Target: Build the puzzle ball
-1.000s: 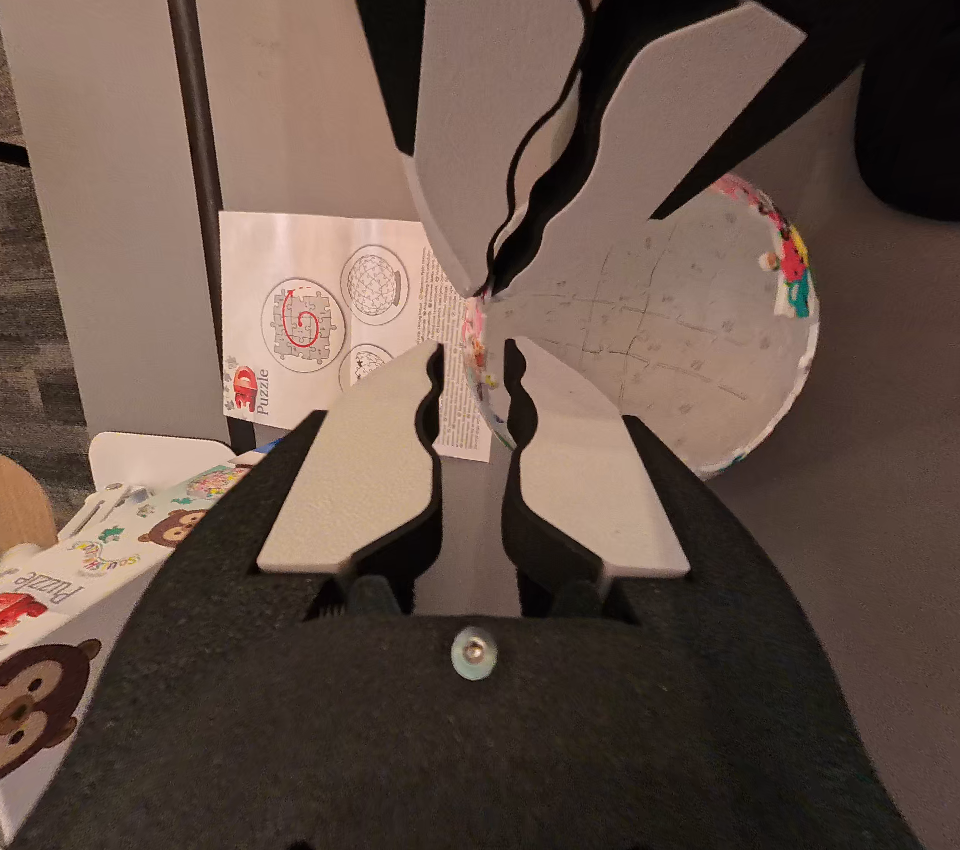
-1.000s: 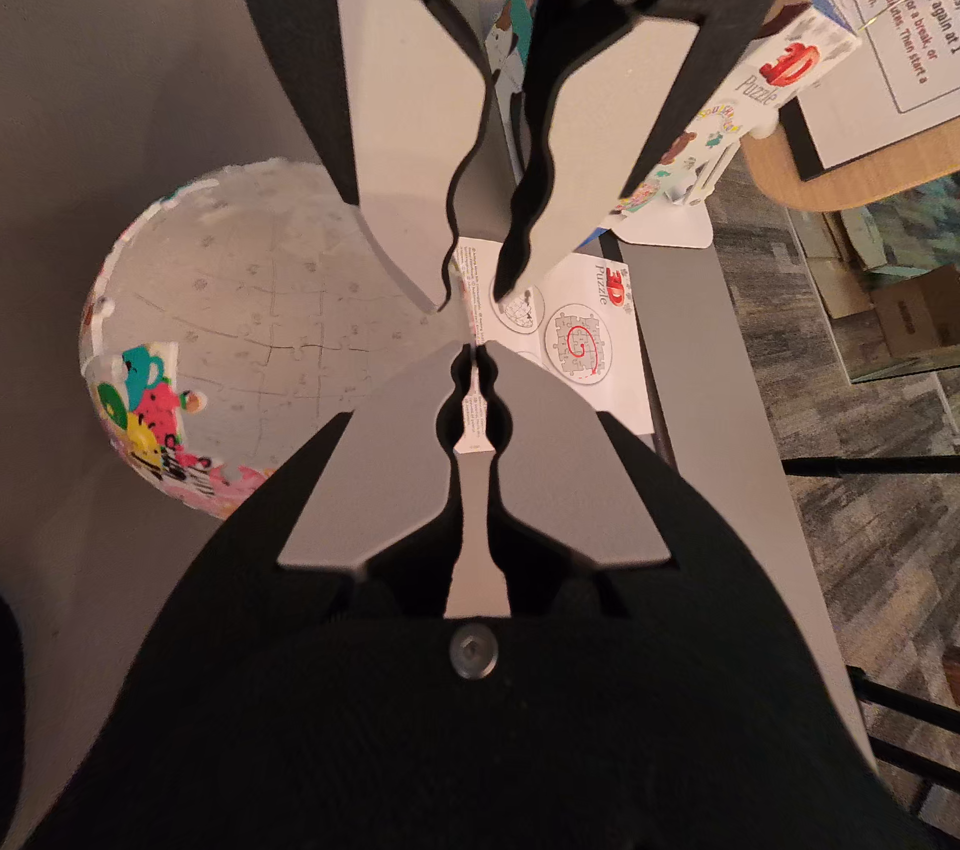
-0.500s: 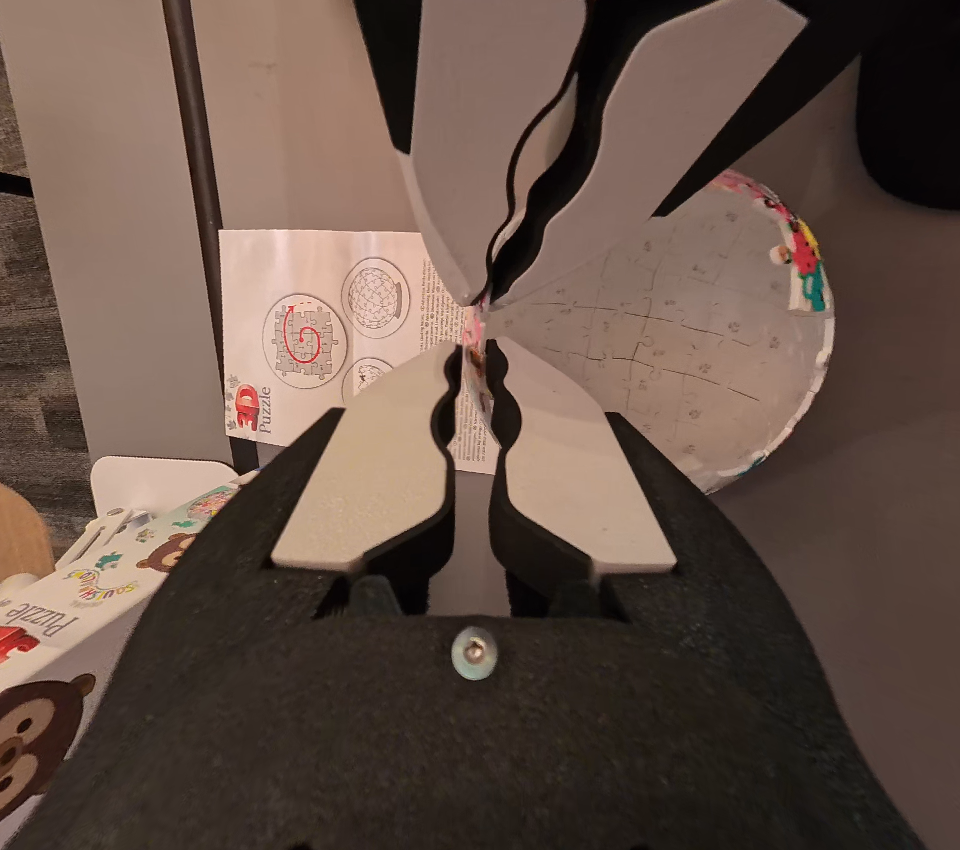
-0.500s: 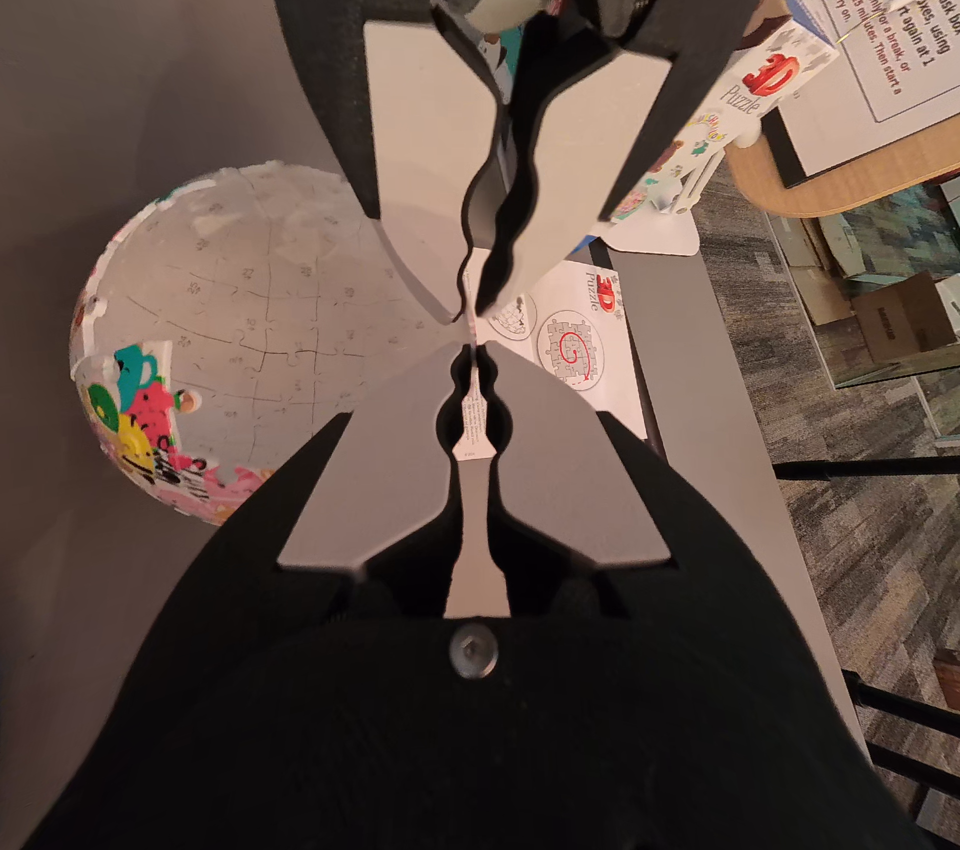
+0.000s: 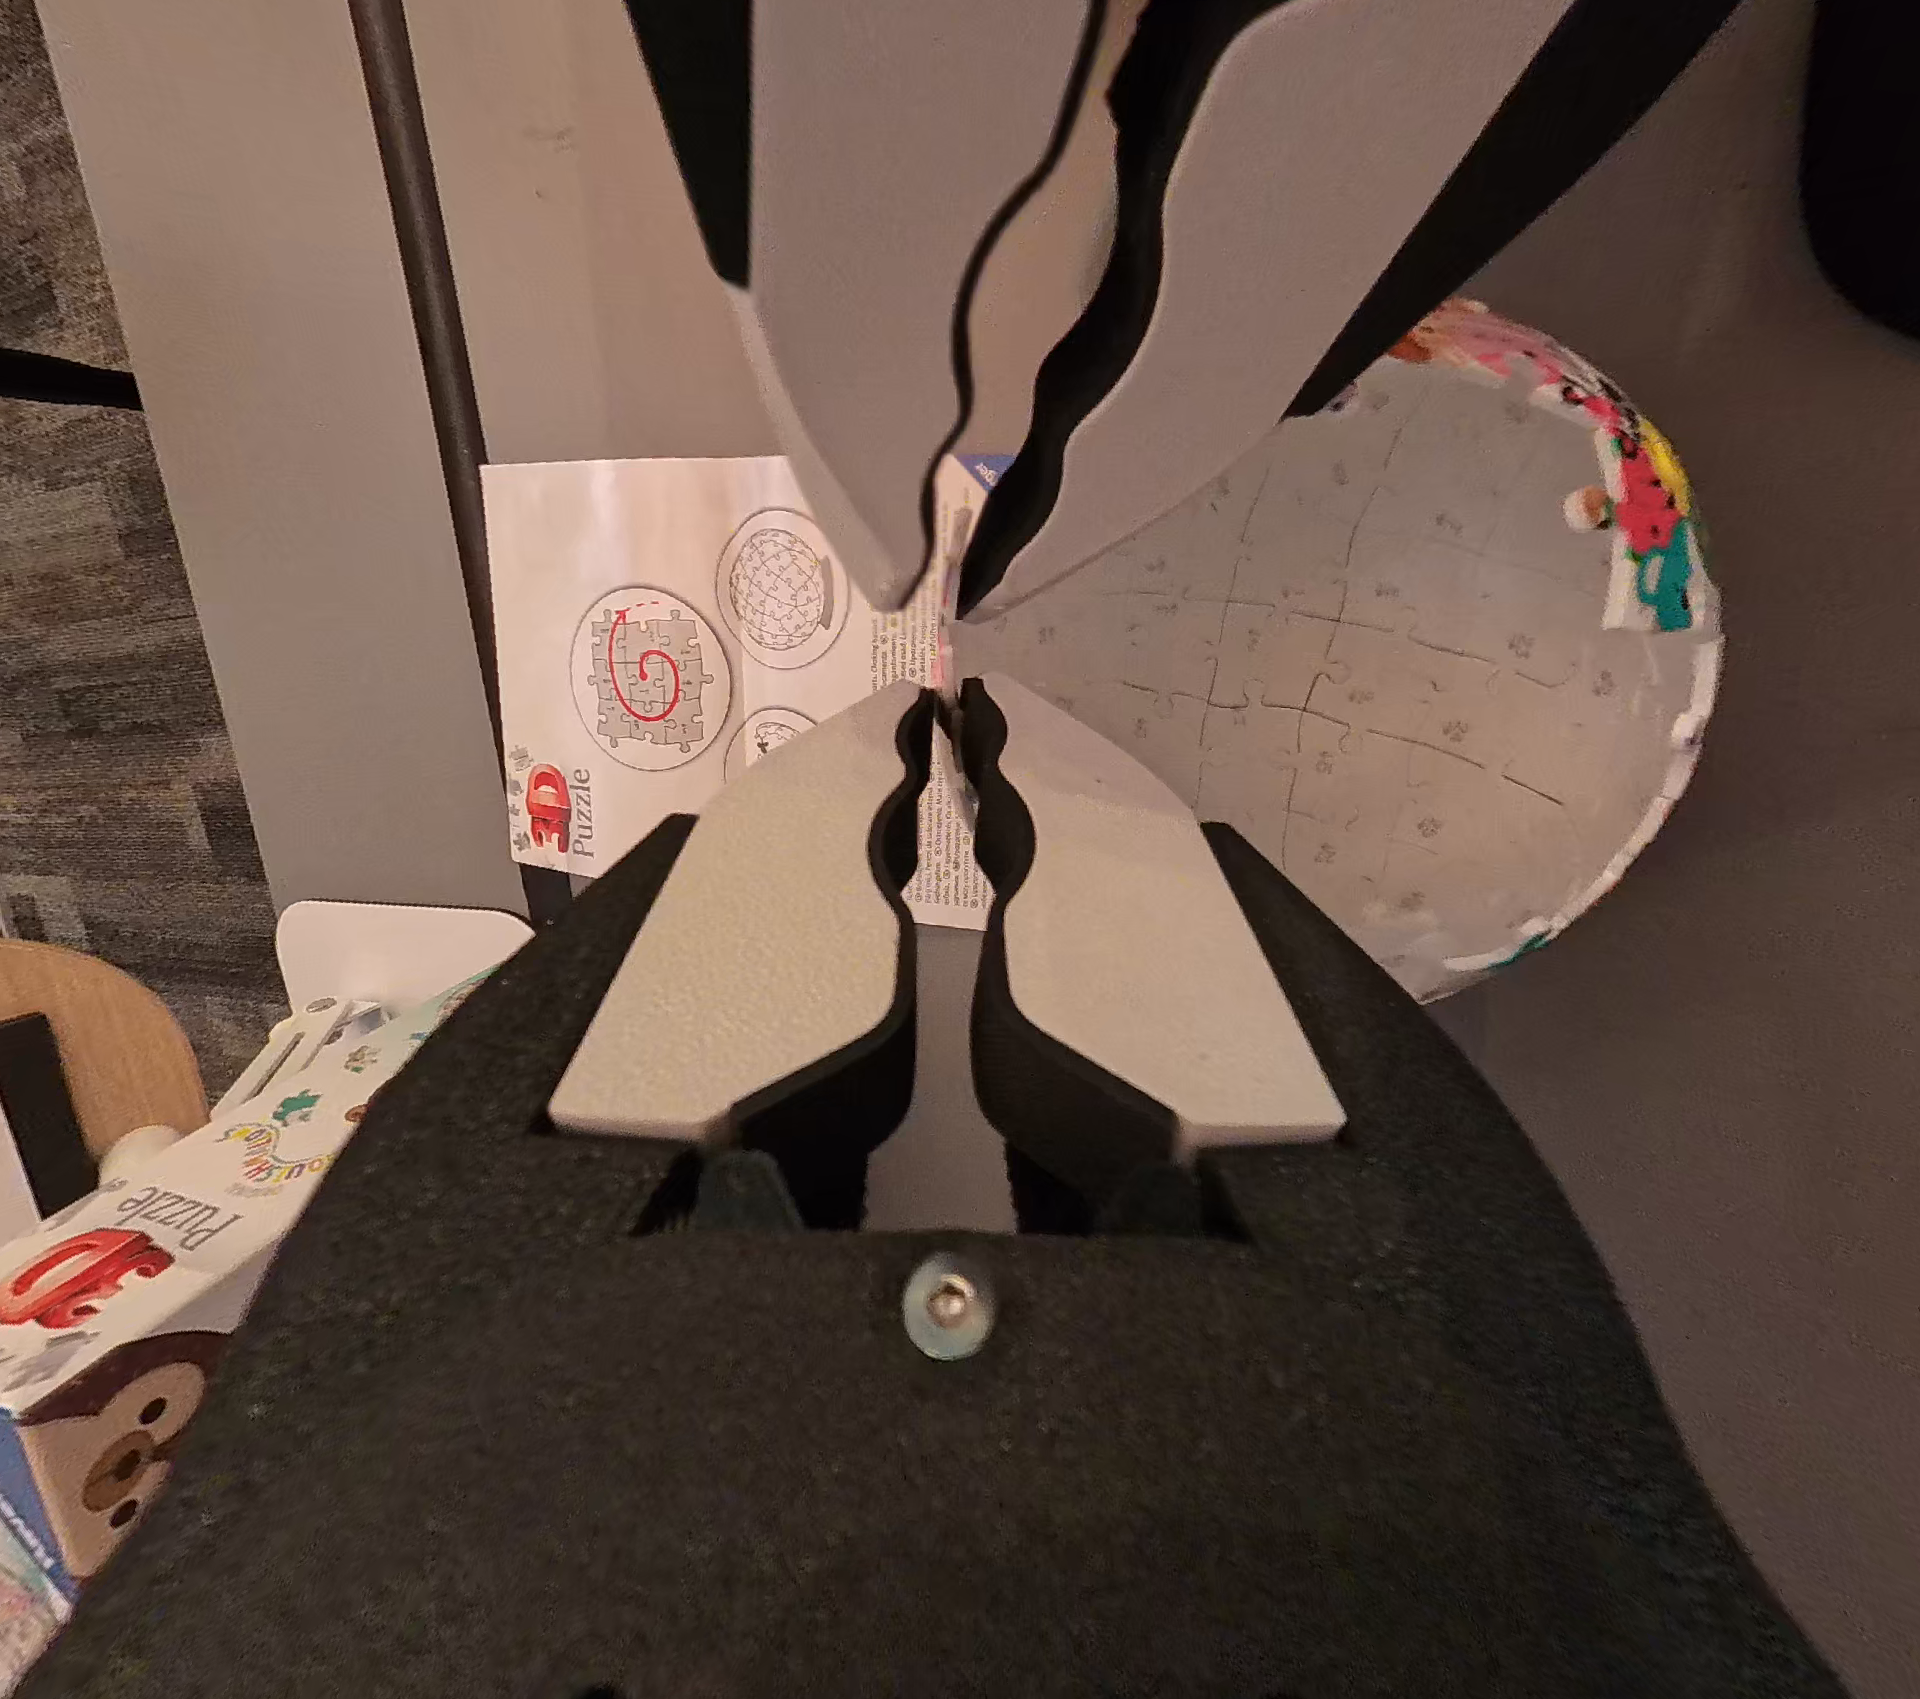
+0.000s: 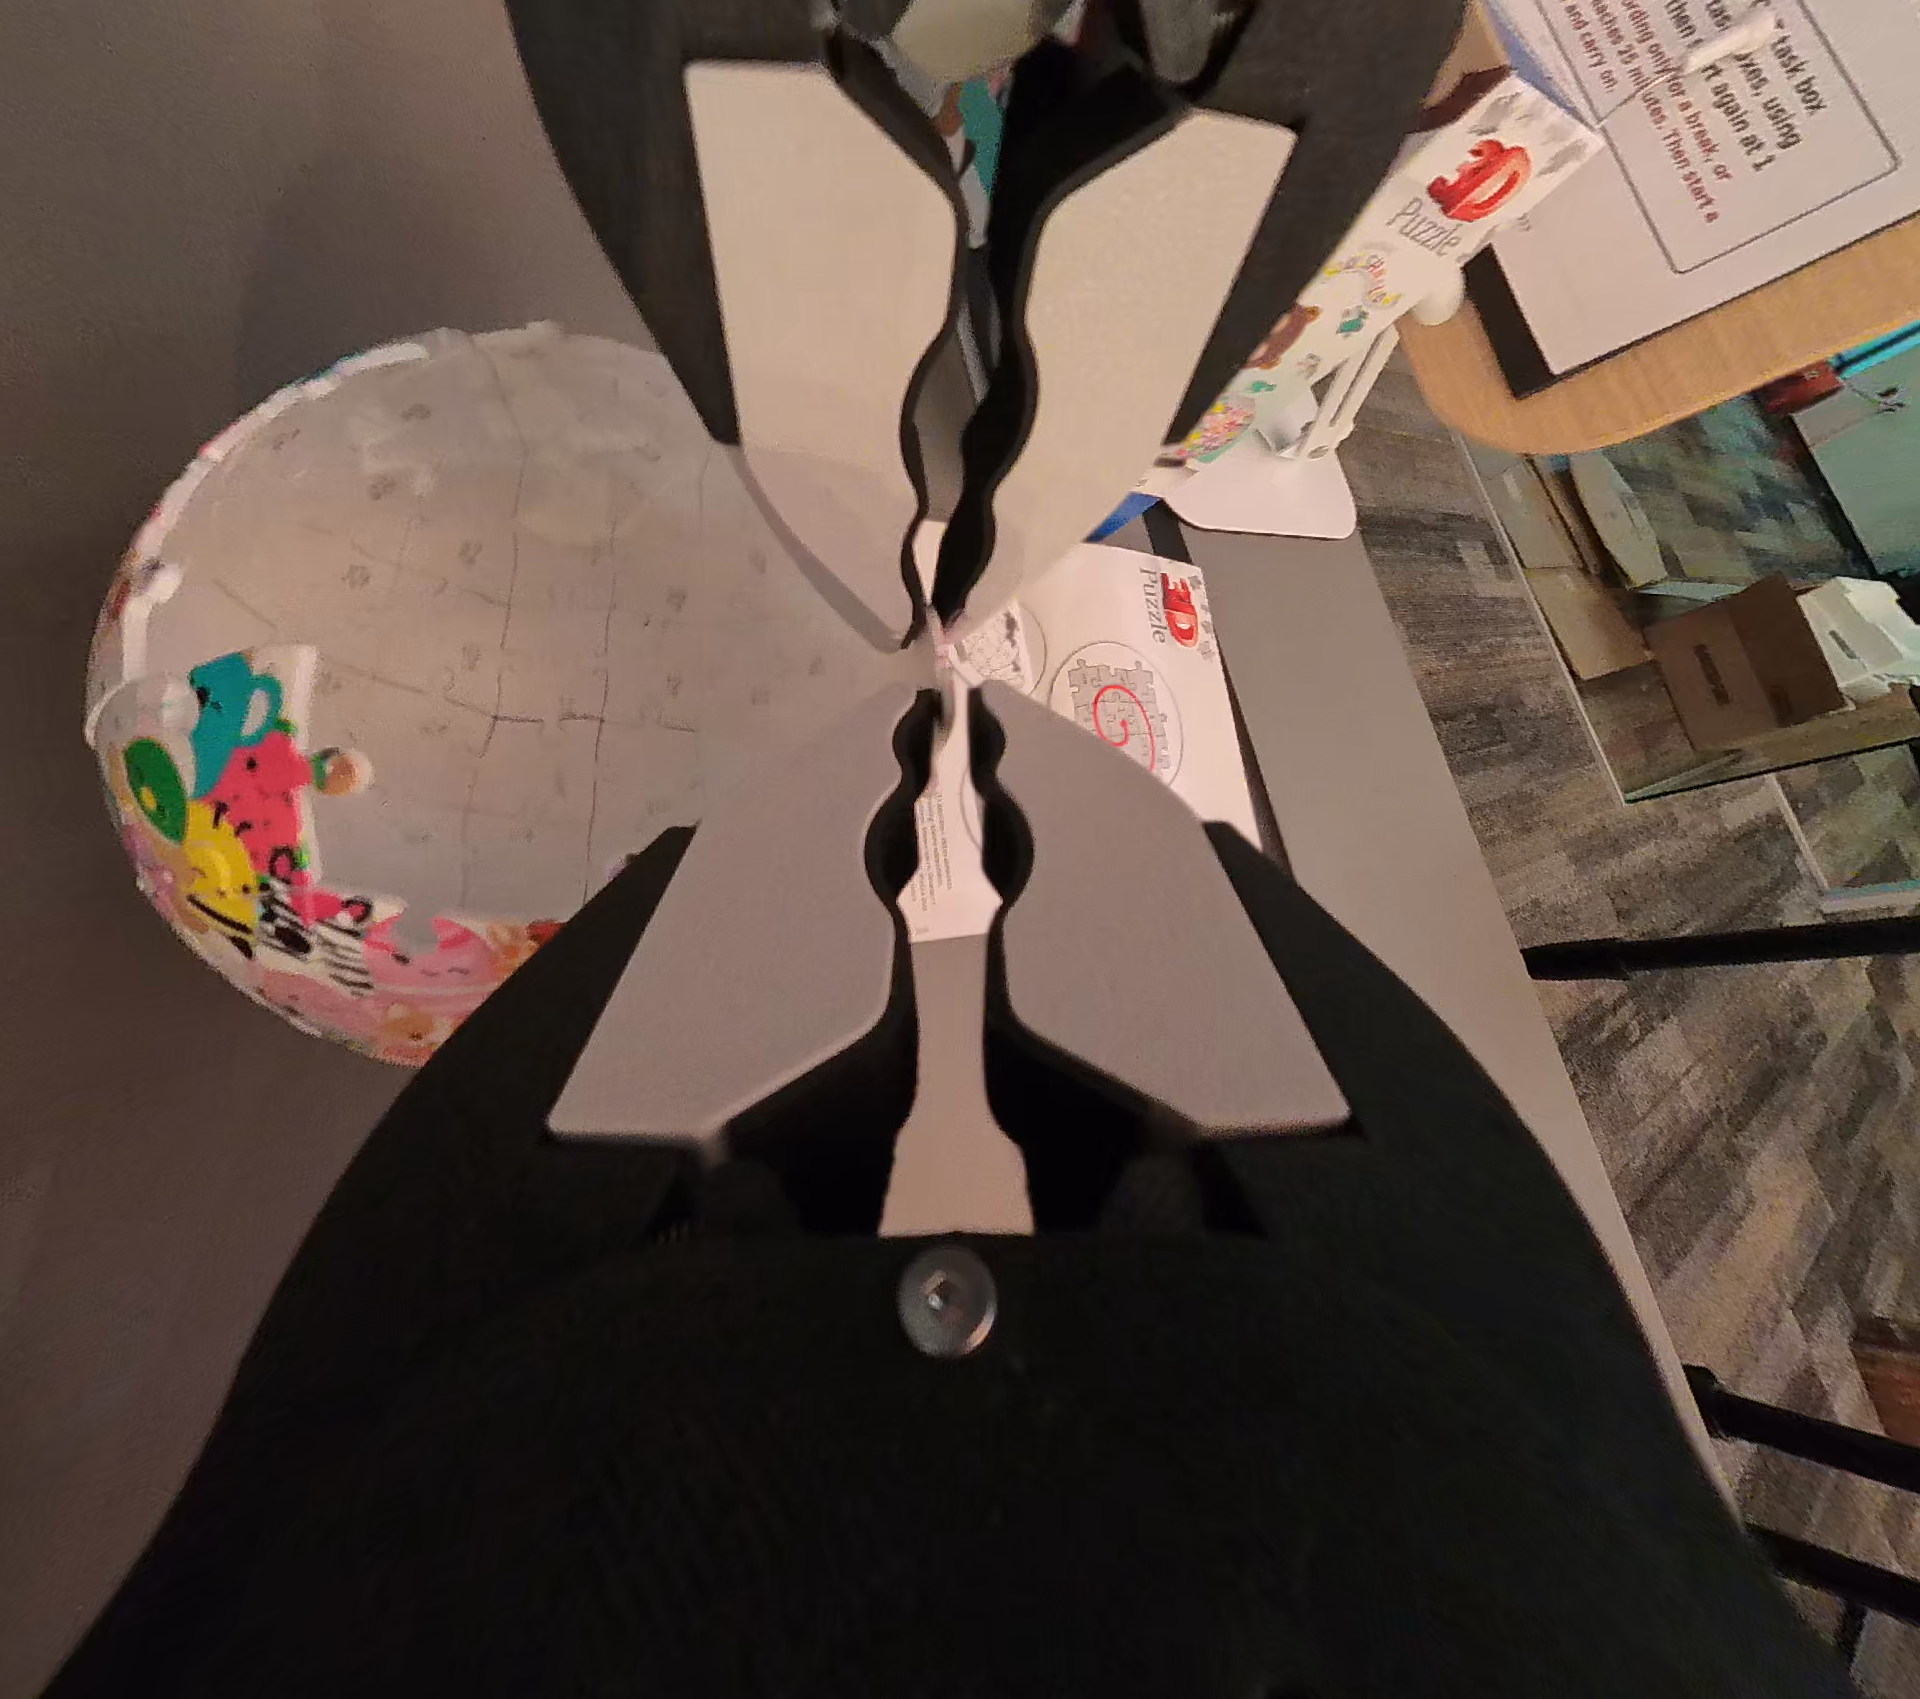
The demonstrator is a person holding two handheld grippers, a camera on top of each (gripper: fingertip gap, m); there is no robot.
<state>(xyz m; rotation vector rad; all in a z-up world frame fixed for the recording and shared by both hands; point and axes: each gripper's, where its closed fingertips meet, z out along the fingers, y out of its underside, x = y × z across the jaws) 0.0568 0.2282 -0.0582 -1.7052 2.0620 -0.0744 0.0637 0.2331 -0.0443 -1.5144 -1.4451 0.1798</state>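
A small puzzle piece (image 5: 941, 658) is seen edge-on, a thin pink-white sliver held in the air. My left gripper (image 5: 941, 695) is shut on its near edge. My right gripper (image 5: 932, 605) comes in from above, tip to tip with the left, and is shut on the far edge. In the right wrist view the piece (image 6: 940, 660) sits between my right gripper (image 6: 942, 697) and the left gripper (image 6: 928, 629). The half-built puzzle ball (image 5: 1382, 673) lies on the grey table to the right of the tips, pale inside facing me, coloured rim; it also shows in the right wrist view (image 6: 416, 610).
A white instruction leaflet (image 5: 634, 662) lies flat under the tips, near the table's edge (image 6: 1455, 922). The puzzle box (image 5: 135, 1254) stands at the lower left. A wooden board with a printed sheet (image 6: 1714, 49) lies beyond the box (image 6: 1455, 195). Patterned floor is past the edge. Only a small space, under 4 cm, lies between the two pairs of fingers.
My left gripper's fingers have closed from clearly apart onto the piece. Both grippers have stayed tip to tip, and the ball and leaflet have barely shifted in view.
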